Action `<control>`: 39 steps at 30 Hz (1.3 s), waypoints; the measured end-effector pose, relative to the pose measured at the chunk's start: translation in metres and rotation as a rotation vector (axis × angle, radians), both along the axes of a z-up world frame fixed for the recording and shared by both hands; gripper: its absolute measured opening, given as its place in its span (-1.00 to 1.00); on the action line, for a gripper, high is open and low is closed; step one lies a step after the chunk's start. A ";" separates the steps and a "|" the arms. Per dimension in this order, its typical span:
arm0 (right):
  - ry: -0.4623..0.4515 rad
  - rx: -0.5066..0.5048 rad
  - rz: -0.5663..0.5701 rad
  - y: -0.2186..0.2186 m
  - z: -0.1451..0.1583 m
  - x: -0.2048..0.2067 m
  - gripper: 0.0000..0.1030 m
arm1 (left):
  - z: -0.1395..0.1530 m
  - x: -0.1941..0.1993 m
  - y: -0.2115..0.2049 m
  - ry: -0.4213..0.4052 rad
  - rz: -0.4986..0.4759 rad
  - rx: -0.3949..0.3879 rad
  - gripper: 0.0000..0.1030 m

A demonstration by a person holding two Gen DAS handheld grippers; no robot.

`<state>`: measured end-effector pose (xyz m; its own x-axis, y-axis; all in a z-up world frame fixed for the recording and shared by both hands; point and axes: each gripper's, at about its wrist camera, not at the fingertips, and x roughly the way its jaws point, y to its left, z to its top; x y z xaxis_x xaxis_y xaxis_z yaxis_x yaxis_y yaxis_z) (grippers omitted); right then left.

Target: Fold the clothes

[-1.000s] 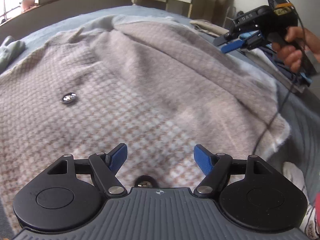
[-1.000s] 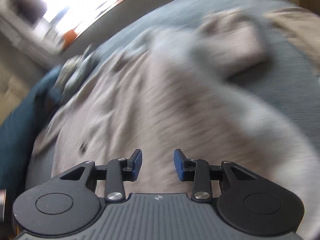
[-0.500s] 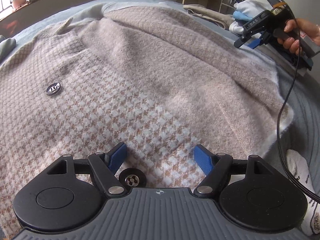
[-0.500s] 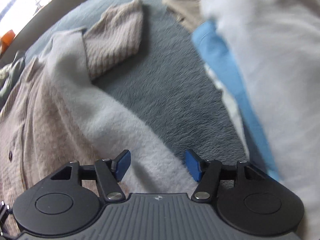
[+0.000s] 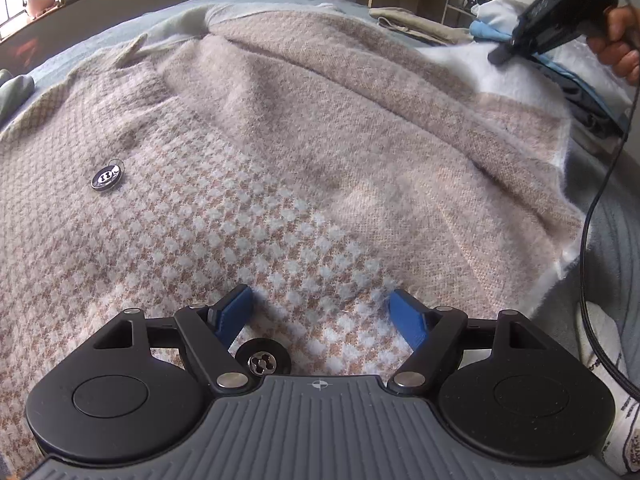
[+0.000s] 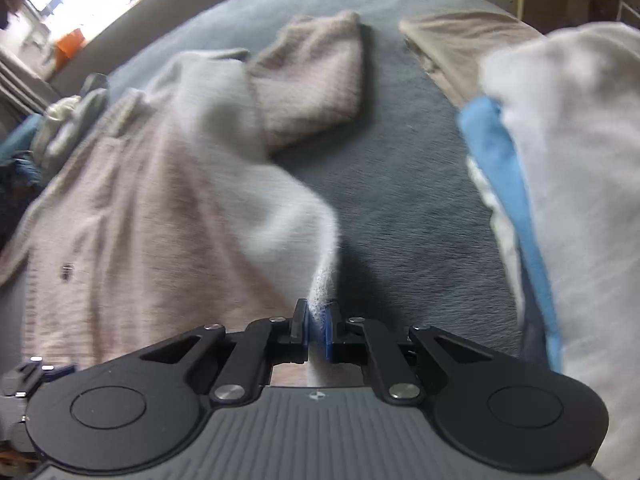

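The right hand-held gripper (image 6: pixel 317 330) has its blue pads pinched tight on a fluffy white edge of the cardigan (image 5: pixel 280 152), at the garment's right side, lifted a little off the bed (image 6: pixel 400 184). From that pinch the fabric runs away forward and to the left, white lining uppermost, and a sleeve (image 6: pixel 316 84) lies beyond it on the grey cover. Seen from the other side, the same right hand-held gripper (image 5: pixel 516 46) sits at the far right edge of the spread knit.

The left hand-held gripper (image 5: pixel 320 312) hovers low over the near part of the cardigan with its jaws wide apart and nothing between them; a dark button (image 5: pixel 263 361) lies just by its left finger, and another button (image 5: pixel 106 176) sits further up the front.

The cardigan lies spread across the bed, its long axis running away from the left hand-held gripper toward the collar. The right side is the one in hand, so any fold from here would, I judge, carry that edge leftward across the body. A pile of white and blue clothes (image 6: pixel 560 168) rests to the right.
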<state>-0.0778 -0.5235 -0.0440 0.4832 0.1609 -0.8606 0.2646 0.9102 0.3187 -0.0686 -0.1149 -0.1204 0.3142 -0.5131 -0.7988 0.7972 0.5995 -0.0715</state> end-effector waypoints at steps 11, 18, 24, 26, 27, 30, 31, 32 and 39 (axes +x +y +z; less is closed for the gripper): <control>-0.099 0.280 0.473 0.170 0.053 0.055 -0.87 | 0.009 0.009 0.016 0.047 0.090 -0.065 0.42; -0.046 0.332 0.649 0.244 0.030 0.075 -0.87 | 0.026 0.023 0.087 0.081 0.288 -0.088 0.40; 0.006 0.390 0.675 0.273 0.000 0.078 -0.77 | 0.032 0.027 0.140 0.147 0.435 -0.134 0.40; 0.024 0.410 0.683 0.283 -0.010 0.079 -0.48 | 0.033 0.025 0.147 0.167 0.452 -0.162 0.39; 0.032 0.419 0.687 0.288 -0.015 0.080 -0.26 | 0.034 0.024 0.150 0.175 0.456 -0.175 0.40; 0.059 0.448 0.700 0.303 -0.030 0.081 -0.07 | 0.034 0.026 0.148 0.189 0.444 -0.201 0.40; 0.060 0.455 0.686 0.301 -0.033 0.082 -0.06 | 0.034 0.025 0.148 0.196 0.436 -0.211 0.40; 0.054 0.458 0.652 0.292 -0.033 0.083 -0.06 | 0.034 0.025 0.147 0.203 0.429 -0.221 0.40; 0.009 0.476 0.409 0.224 -0.036 0.091 -0.06 | 0.036 0.034 0.154 0.290 0.428 -0.357 0.40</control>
